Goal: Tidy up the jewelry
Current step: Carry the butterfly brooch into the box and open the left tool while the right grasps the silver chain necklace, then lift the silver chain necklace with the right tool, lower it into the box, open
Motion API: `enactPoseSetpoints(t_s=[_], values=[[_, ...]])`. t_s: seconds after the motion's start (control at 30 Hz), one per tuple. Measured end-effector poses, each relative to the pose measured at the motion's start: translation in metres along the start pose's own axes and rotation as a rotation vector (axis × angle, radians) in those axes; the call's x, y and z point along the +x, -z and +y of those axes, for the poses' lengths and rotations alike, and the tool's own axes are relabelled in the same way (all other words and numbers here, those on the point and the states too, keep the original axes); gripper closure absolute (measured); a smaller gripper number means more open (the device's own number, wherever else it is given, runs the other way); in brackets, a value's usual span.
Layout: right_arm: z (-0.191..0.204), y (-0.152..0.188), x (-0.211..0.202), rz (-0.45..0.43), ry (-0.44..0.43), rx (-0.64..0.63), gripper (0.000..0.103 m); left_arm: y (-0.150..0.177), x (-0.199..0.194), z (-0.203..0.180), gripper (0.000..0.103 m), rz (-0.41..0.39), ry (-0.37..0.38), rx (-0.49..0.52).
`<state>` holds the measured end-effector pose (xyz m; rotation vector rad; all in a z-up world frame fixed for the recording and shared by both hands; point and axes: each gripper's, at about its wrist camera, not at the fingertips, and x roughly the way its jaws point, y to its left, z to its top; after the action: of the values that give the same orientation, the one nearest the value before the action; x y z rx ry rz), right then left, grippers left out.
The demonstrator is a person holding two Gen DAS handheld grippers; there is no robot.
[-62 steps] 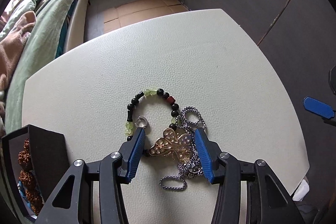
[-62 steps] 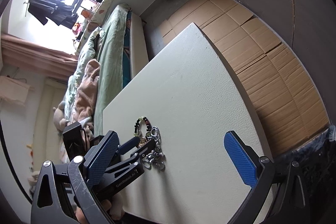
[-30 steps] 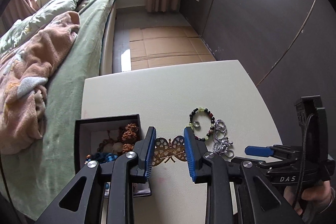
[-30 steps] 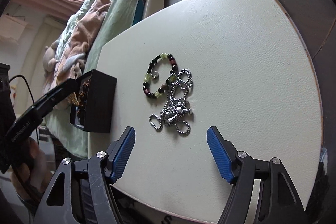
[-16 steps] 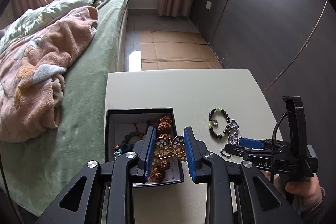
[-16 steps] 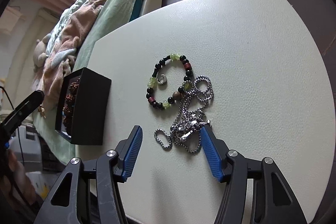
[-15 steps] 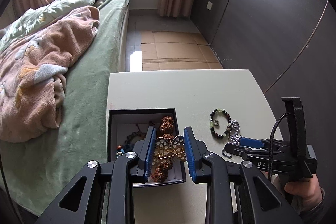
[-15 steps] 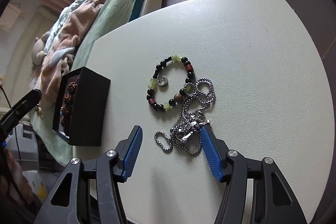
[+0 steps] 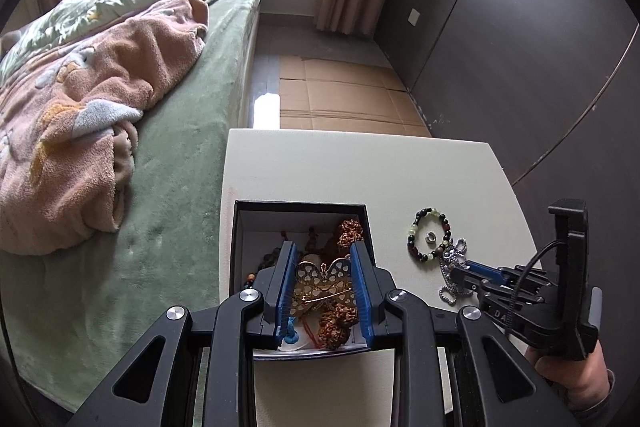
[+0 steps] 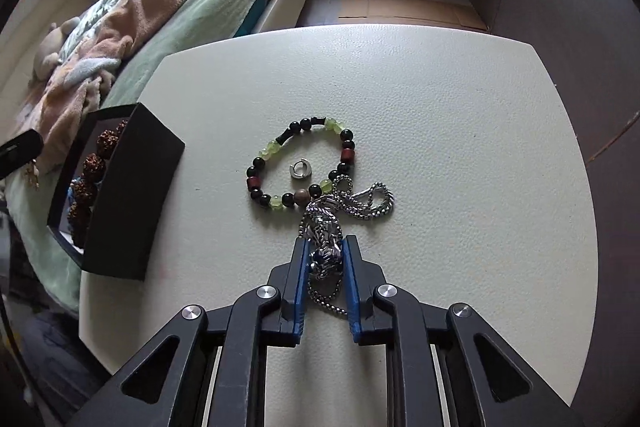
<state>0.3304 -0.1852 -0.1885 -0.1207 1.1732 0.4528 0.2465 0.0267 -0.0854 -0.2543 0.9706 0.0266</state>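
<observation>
Now my two claws each have hold of jewelry at the white table (image 10: 440, 107).

My left gripper (image 9: 323, 281) is clamped narrowly on the gold butterfly brooch (image 9: 322, 283), holding it over the open black box (image 9: 300, 207) with brown beads inside. My right gripper (image 10: 325, 259) is closing, its blue pads against the silver pendant (image 10: 326, 253) of the chain necklace (image 10: 360, 203) lying on the table. Just beyond, touching the chain, lies the beaded bracelet (image 10: 256, 163) with a small silver ring (image 10: 301, 169) inside its loop.

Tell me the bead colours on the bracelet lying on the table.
Black, light green and dark red beads on the bracelet, plus one brownish bead; clearest in the right wrist view.
</observation>
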Motion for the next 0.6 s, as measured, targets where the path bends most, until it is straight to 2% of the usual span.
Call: enactPoseSetpoints(t_s=[0.2, 0.37, 0.4, 0.43, 0.5, 0.6], values=[[-0.009, -0.005, -0.021, -0.057, -0.133, 0.071, 0.086, 0.0, 0.009, 0.004, 0.075, 0.027, 0.037, -0.025], [-0.02, -0.004, -0.041, -0.097, -0.315, 0.164, 0.086, -0.003, 0.012, 0.013, 0.071, 0.063, 0.058, -0.078], [-0.022, -0.002, -0.045, -0.104, -0.348, 0.183, 0.086, -0.003, 0.01, 0.014, 0.062, 0.062, 0.069, -0.085], [-0.024, -0.002, -0.05, -0.116, -0.37, 0.199, 0.086, -0.003, 0.007, 0.017, 0.045, 0.054, 0.083, -0.094], [-0.023, -0.003, -0.059, -0.143, -0.367, 0.211, 0.086, -0.002, -0.003, 0.021, 0.028, 0.024, 0.104, -0.108], [-0.02, -0.008, -0.073, -0.168, -0.386, 0.216, 0.086, -0.003, -0.015, 0.028, 0.027, -0.002, 0.101, -0.113]])
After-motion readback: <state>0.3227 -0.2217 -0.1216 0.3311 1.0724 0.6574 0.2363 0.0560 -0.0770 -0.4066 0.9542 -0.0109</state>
